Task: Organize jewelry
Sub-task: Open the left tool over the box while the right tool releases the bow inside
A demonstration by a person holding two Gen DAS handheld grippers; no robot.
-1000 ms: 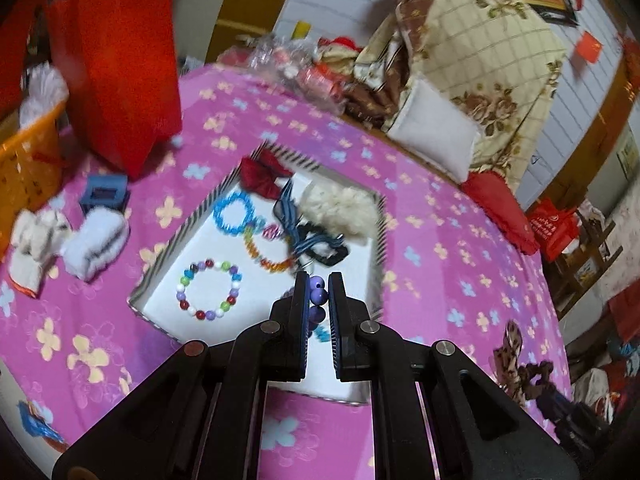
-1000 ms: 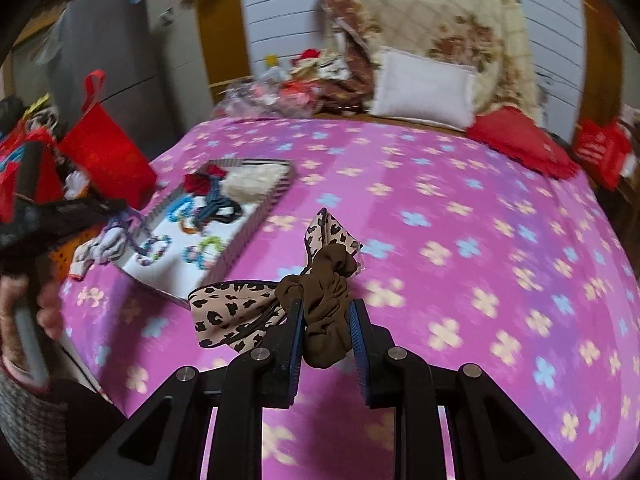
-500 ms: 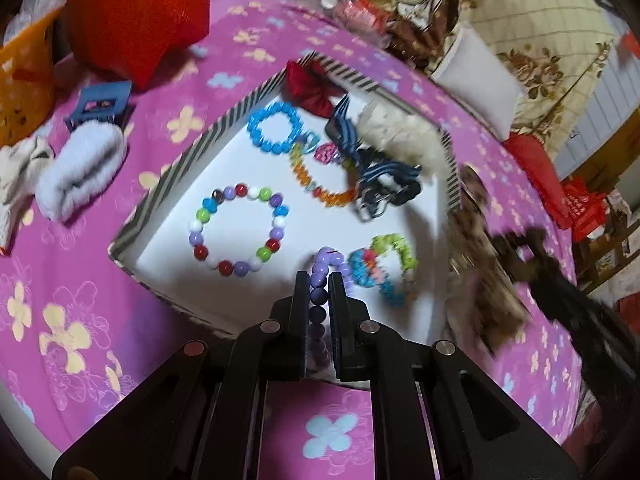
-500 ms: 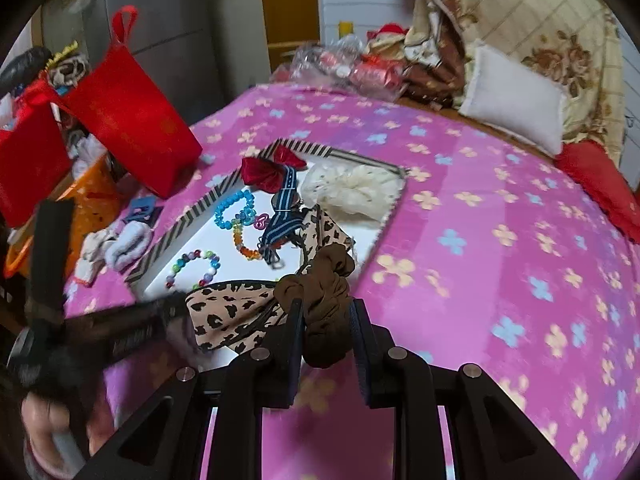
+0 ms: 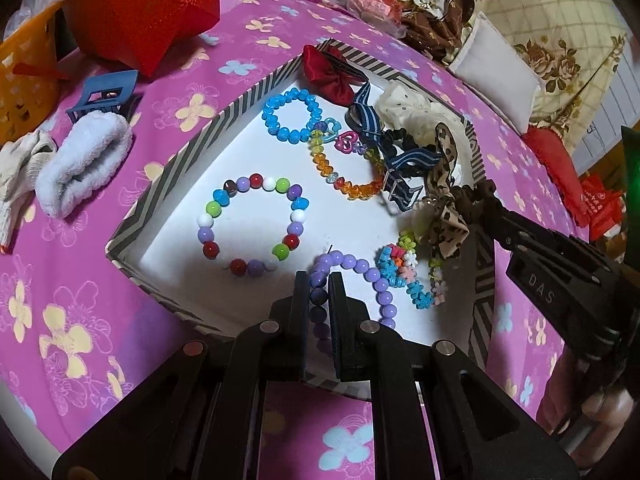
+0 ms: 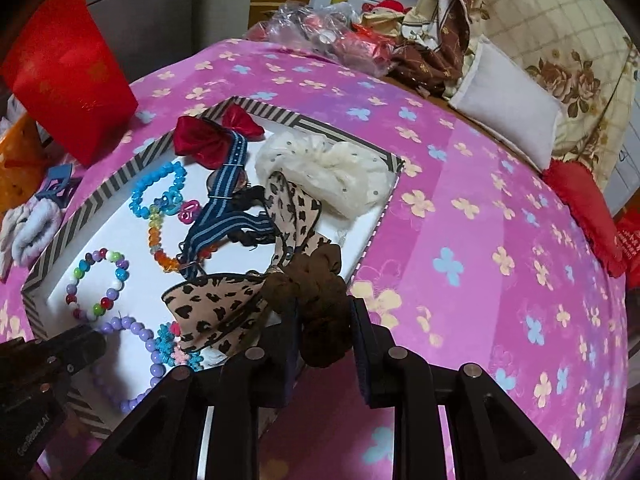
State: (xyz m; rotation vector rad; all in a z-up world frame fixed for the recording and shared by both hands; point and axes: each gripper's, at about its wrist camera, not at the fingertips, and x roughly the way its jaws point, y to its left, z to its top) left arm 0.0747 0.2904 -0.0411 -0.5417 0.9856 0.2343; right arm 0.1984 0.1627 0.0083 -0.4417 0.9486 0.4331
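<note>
Purple beaded bracelet (image 5: pixel 352 276) sits pinched in the left gripper (image 5: pixel 319 300) over the striped tray (image 5: pixel 180 152), while the right gripper (image 6: pixel 324 332) clamps a brown leopard-bow scrunchie (image 6: pixel 316 296).

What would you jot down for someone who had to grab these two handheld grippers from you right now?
Left gripper: shut on the purple bead bracelet, low over the near end of the striped tray.
Right gripper: shut on the brown scrunchie with leopard bow, over the tray's right edge.
Already in the tray: blue bead bracelet, multicolour bead bracelet, orange bead bracelet, red bow, cream scrunchie.
Left: release both pieces. The blue hair claw lies outside.
</note>
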